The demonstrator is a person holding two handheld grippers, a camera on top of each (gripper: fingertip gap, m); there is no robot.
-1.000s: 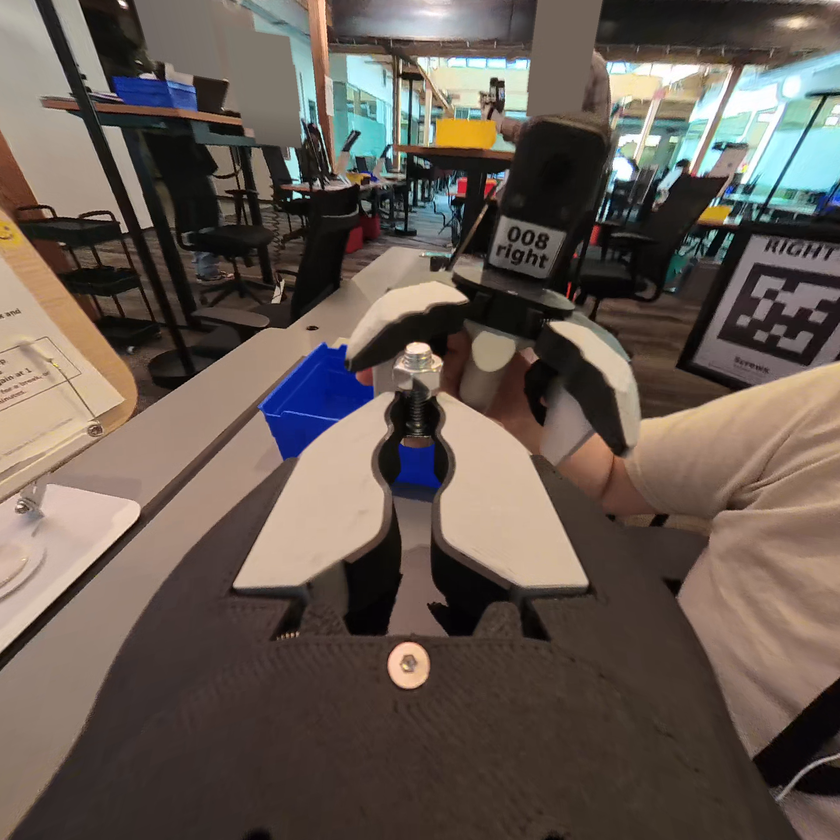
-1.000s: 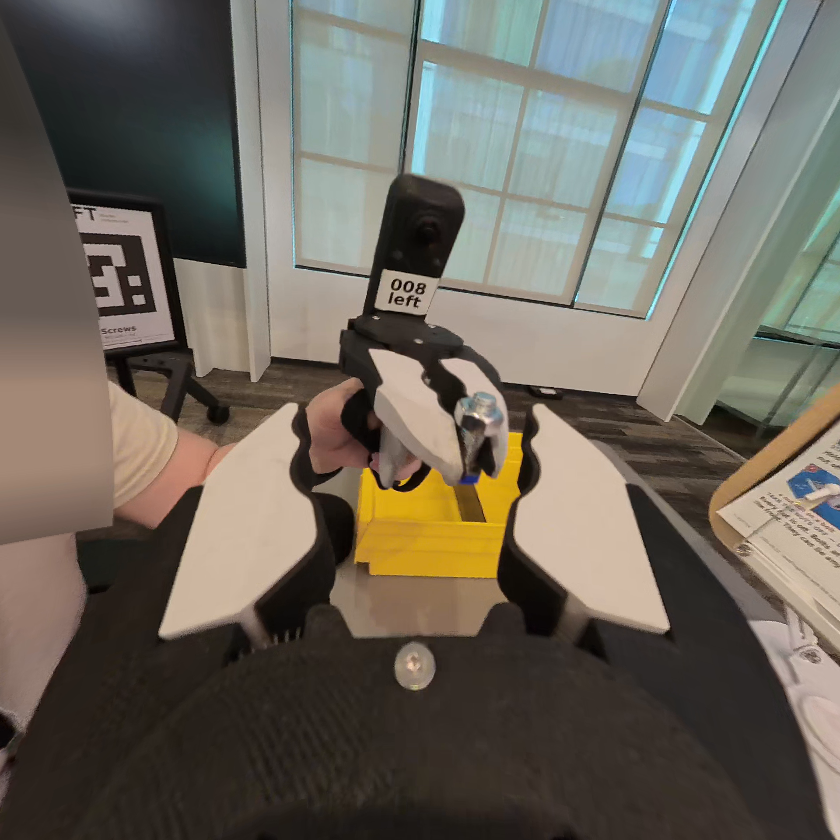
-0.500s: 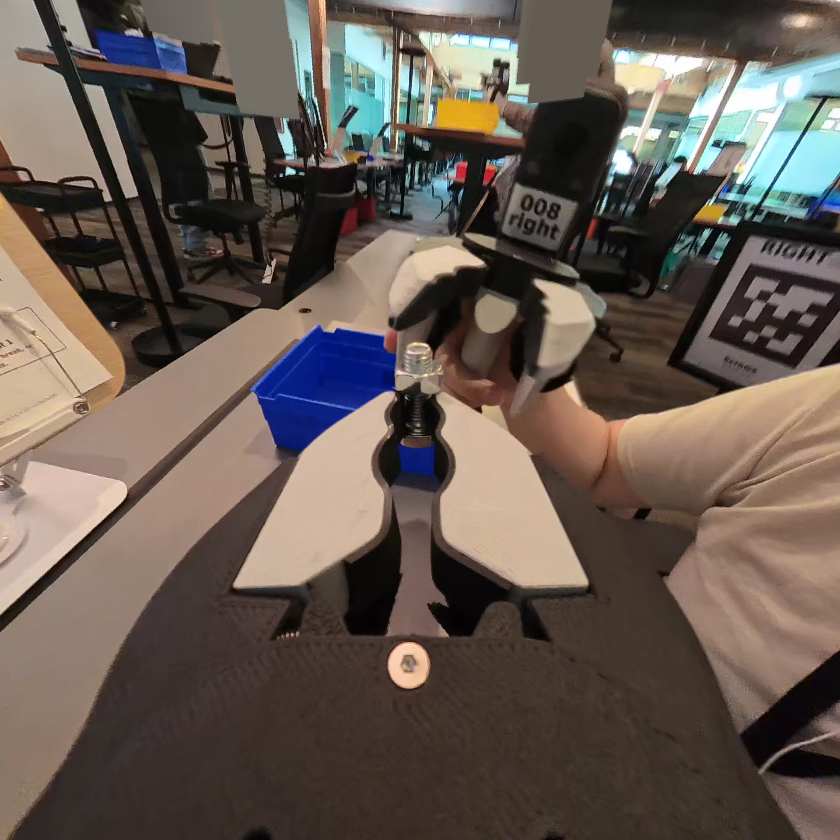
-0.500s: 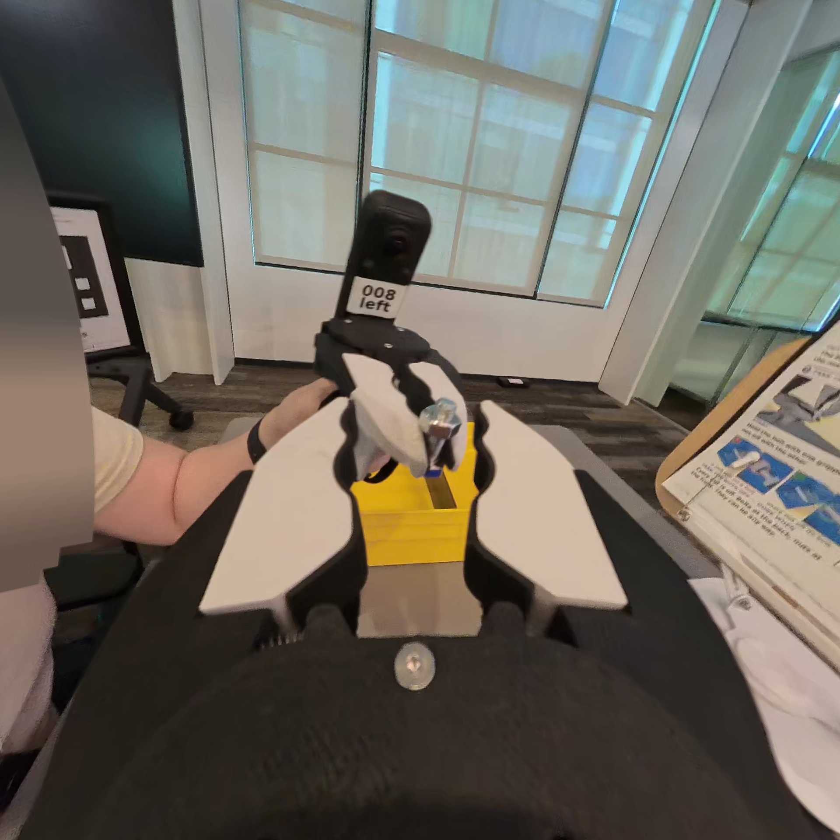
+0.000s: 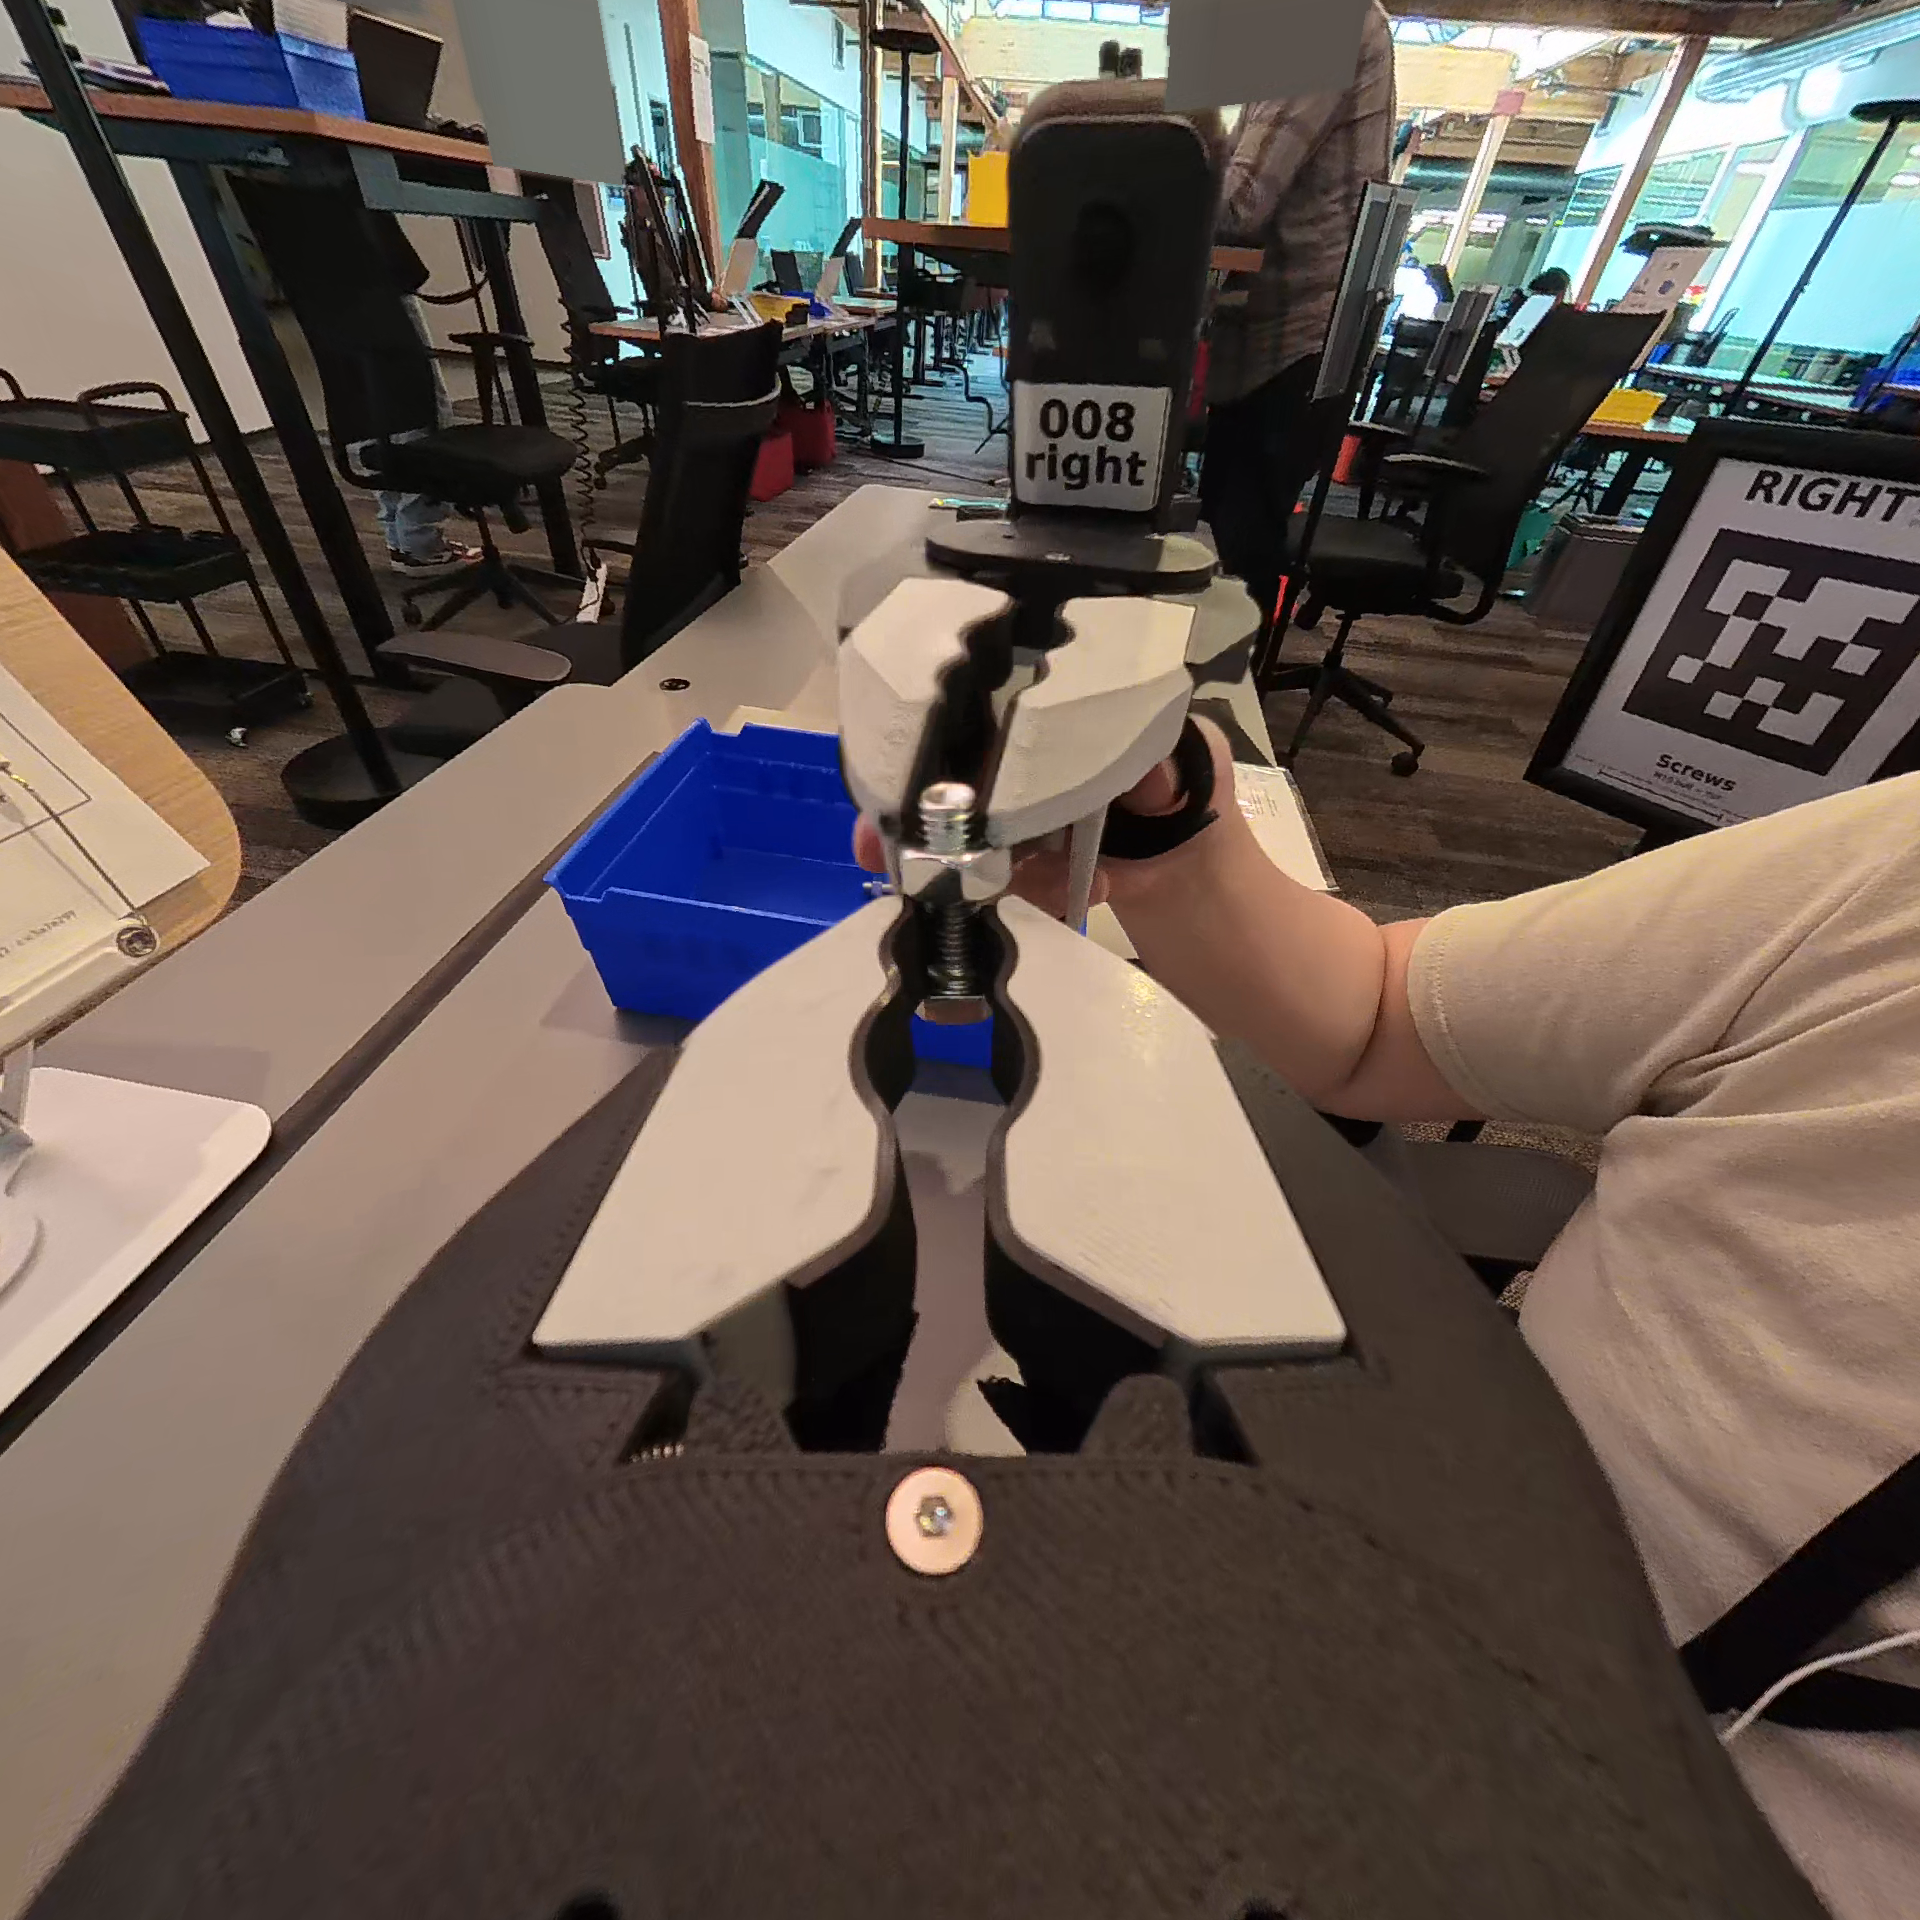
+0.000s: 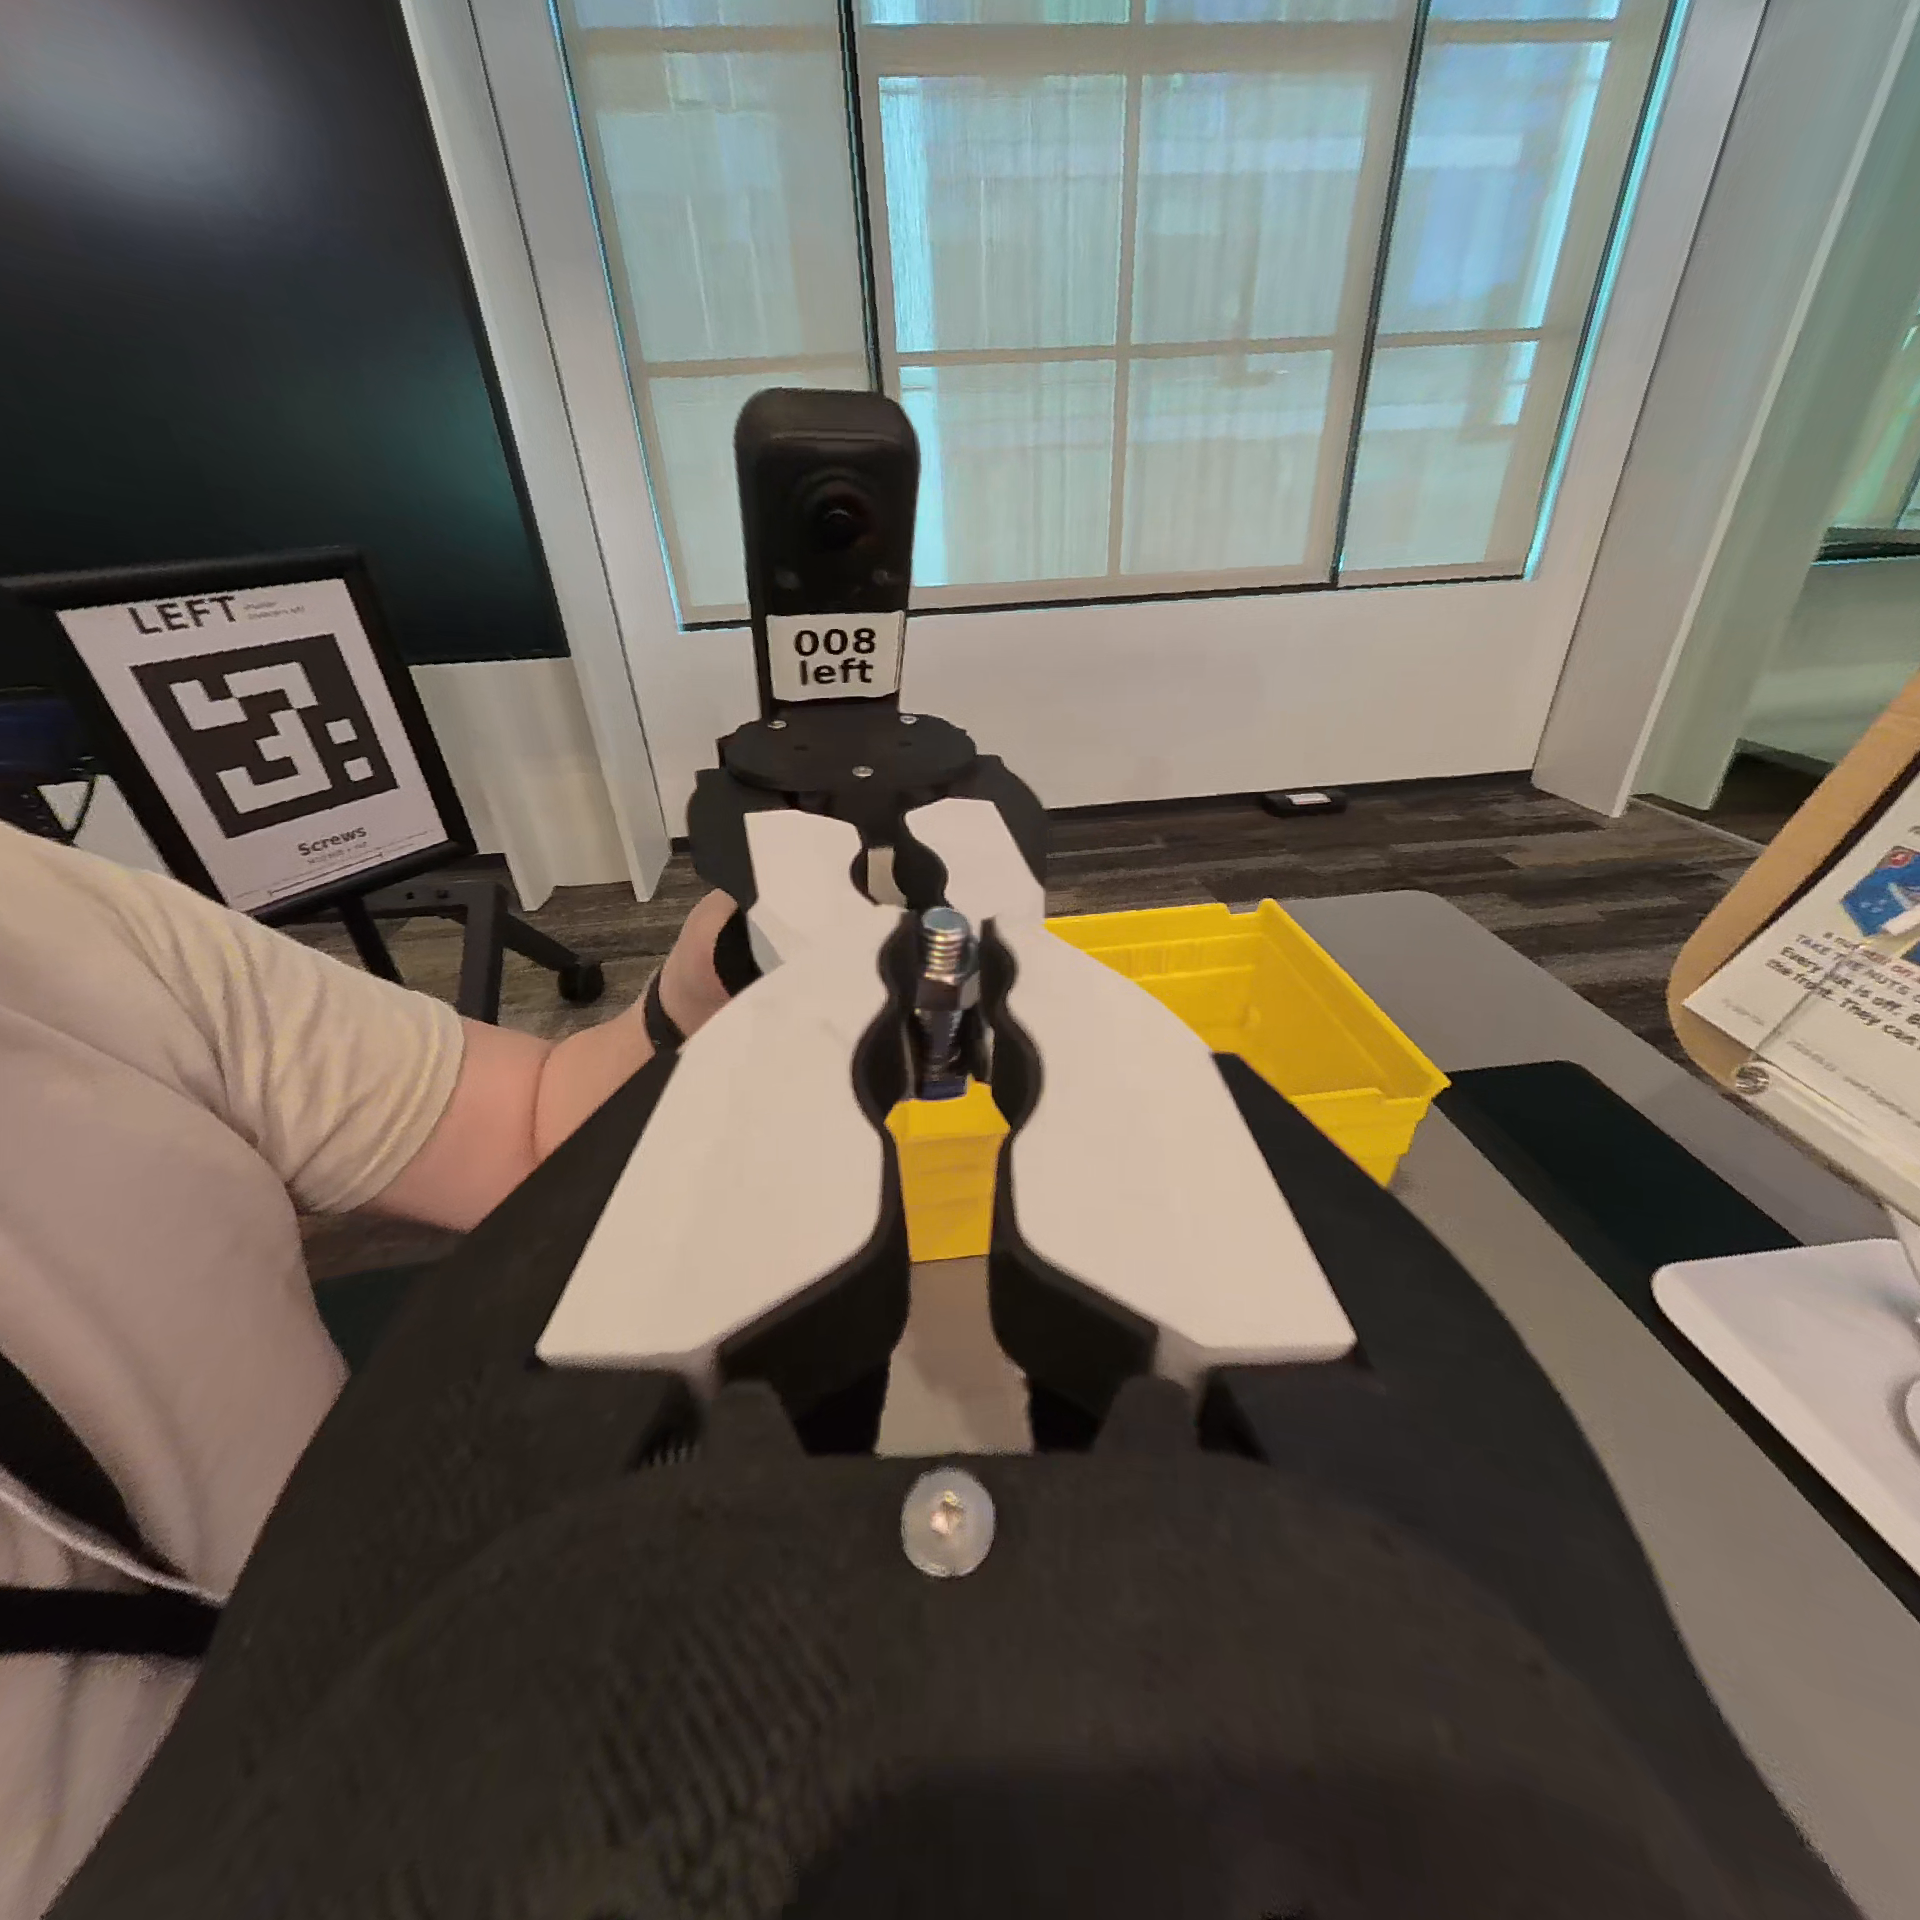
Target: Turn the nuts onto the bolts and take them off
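Observation:
My left gripper (image 5: 948, 925) is shut on a silver bolt (image 5: 951, 961) and holds it upright above the grey table (image 5: 312, 966). A silver hex nut (image 5: 951, 868) sits on the thread near the bolt's top, with the bolt's tip showing above it. My right gripper (image 5: 951, 831) faces the left one head-on, and its fingertips are closed around the nut. In the right wrist view my right gripper (image 6: 943, 971) pinches the nut (image 6: 943, 992) on the bolt (image 6: 943, 935). The left gripper's fingertips are hidden behind it.
A blue bin (image 5: 727, 883) stands on the table behind the bolt. A yellow bin (image 6: 1247, 1008) stands on the other side. Instruction boards on white stands (image 5: 73, 883) (image 6: 1818, 987) line the far edge. Framed marker signs (image 5: 1766, 644) (image 6: 249, 727) stand off the table. The person's arms (image 5: 1299, 987) reach in. Both grippers' tips are close together, under 4 cm apart.
My right gripper was open beside the nut. It has swung round to face the left gripper and closed on the nut. The left gripper still holds the bolt upright.

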